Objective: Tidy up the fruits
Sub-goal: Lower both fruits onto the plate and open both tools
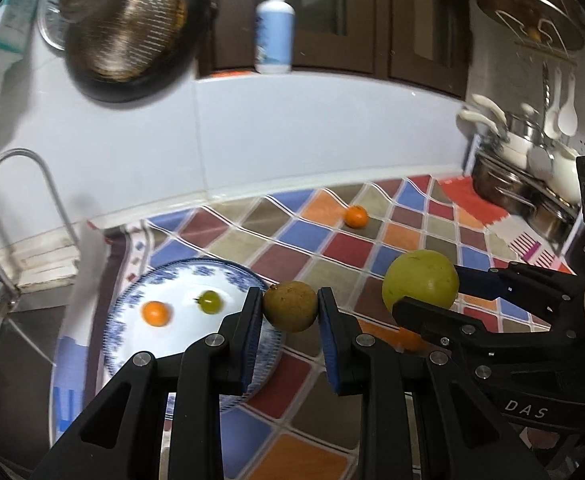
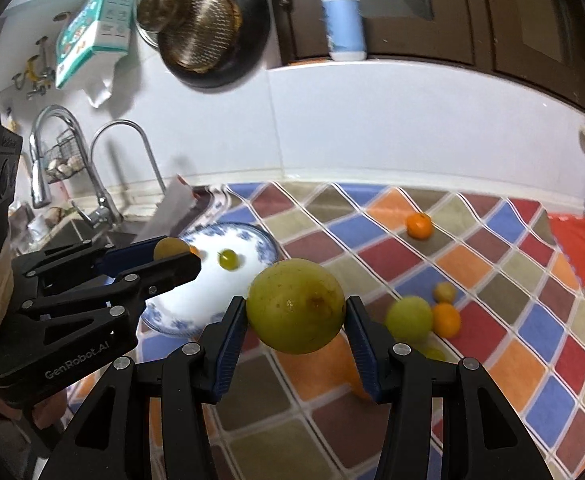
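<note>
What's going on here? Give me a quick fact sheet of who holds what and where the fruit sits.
left gripper: shut on small brownish fruit
right gripper: shut on large green fruit
plate: holds one small orange fruit and one small green fruit
checkered cloth: a lone orange fruit near the wall, more fruit in a cluster

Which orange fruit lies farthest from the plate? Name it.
The lone orange fruit near the back wall, alone on the checkered cloth. Another sits on the plate; a third touches a green fruit.
</note>
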{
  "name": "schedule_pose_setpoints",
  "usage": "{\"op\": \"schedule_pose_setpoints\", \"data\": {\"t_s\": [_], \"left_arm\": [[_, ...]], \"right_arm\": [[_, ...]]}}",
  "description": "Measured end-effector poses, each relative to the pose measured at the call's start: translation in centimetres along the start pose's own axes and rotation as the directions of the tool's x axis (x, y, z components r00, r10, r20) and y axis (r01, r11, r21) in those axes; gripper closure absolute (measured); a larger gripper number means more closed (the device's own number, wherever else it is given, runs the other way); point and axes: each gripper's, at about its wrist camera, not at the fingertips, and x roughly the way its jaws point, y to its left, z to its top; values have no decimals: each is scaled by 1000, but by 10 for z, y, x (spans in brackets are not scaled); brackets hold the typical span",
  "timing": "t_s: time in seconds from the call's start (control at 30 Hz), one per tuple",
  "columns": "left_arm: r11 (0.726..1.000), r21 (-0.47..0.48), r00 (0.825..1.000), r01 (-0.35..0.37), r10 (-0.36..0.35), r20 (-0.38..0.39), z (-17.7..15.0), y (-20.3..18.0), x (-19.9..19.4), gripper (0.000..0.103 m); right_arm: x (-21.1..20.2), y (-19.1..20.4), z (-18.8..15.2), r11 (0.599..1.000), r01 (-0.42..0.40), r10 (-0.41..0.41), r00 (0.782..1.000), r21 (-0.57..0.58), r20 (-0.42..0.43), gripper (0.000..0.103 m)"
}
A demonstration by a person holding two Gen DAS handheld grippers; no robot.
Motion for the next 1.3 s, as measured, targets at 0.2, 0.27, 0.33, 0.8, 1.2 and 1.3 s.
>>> {"op": "schedule_pose_setpoints", "data": {"t_s": [0.2, 0.27, 0.33, 0.8, 1.2, 1.3], "left_arm": [[998, -32, 998, -50, 51, 33, 2, 28, -14, 75], [997, -40, 997, -61, 62, 36, 1, 36, -15, 75], [996, -51, 996, -74, 76, 36, 0, 46, -16, 75], [985, -103, 990, -141, 138, -40, -21, 102, 11, 75], [981, -127, 980, -149, 129, -152, -44, 134, 64, 75], [981, -127, 977, -145, 122, -173, -49, 138, 75, 75]], "right_arm": [[8, 26, 15, 999, -46, 47, 999, -28, 27, 52], [11, 33, 18, 998, -57, 58, 998, -33, 30, 52], [17, 41, 22, 997, -70, 71, 997, -43, 32, 52], [73, 77, 32, 990, -122, 119, 992, -70, -45, 52], [140, 92, 25, 986, -143, 126, 975, -84, -184, 52], [156, 91, 21, 987, -139, 119, 969, -76, -217, 52]]}}
